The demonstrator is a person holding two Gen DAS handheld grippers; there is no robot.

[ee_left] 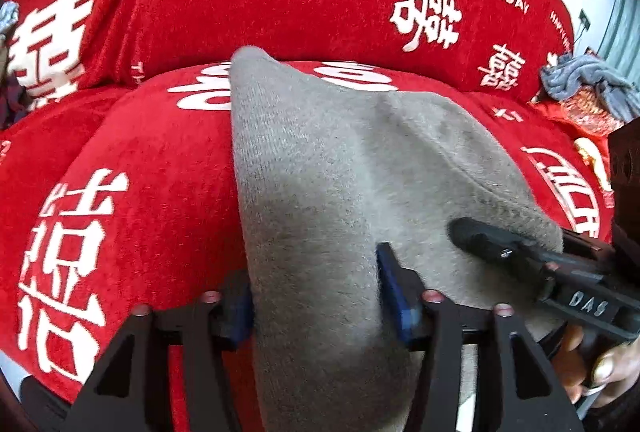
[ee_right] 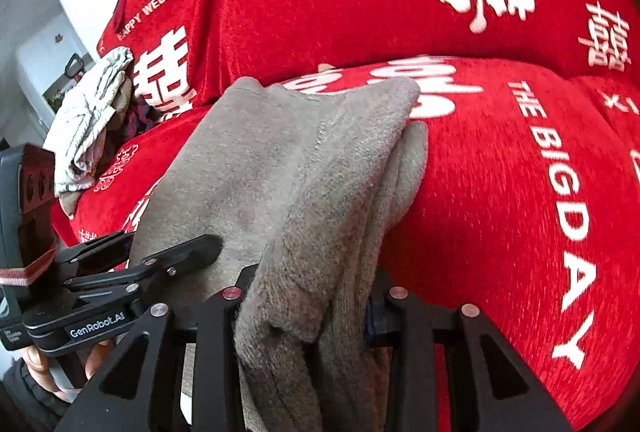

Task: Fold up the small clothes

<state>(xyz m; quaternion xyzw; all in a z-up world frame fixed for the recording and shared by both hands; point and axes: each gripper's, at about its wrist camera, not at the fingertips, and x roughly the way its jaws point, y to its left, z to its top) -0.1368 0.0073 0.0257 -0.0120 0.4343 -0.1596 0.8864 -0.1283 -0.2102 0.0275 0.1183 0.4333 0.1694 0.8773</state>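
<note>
- The surface is a sofa under a red cover point(ee_left: 168, 151) printed with white characters and the words "HAPPY WEDDING" and "THE BIG DAY"; a seat cushion lies in front, a back cushion rises behind; a pale wall shows at the far edges of both views.
- One grey knitted garment point(ee_left: 320, 171) lies on the seat cushion, folded over itself — its near end runs down between the fingers of both grippers; its far corners stop just short of the back cushion.
- Two grippers: the left gripper point(ee_left: 316, 296) has its jaws spread, the blue pads standing beside the cloth on either side, not visibly pressing; the right gripper point(ee_right: 308, 296) has a bunched fold between its jaws, and I cannot tell whether the pads press it.
- Two loose heaps at the sofa's ends: a blue-grey cloth point(ee_left: 588, 83) at one end, a whitish crumpled cloth point(ee_right: 92, 119) at the other.
- One hand point(ee_left: 600, 360) shows, on the right gripper's handle.
- Bare red cushion lies open on both sides of the garment.
</note>
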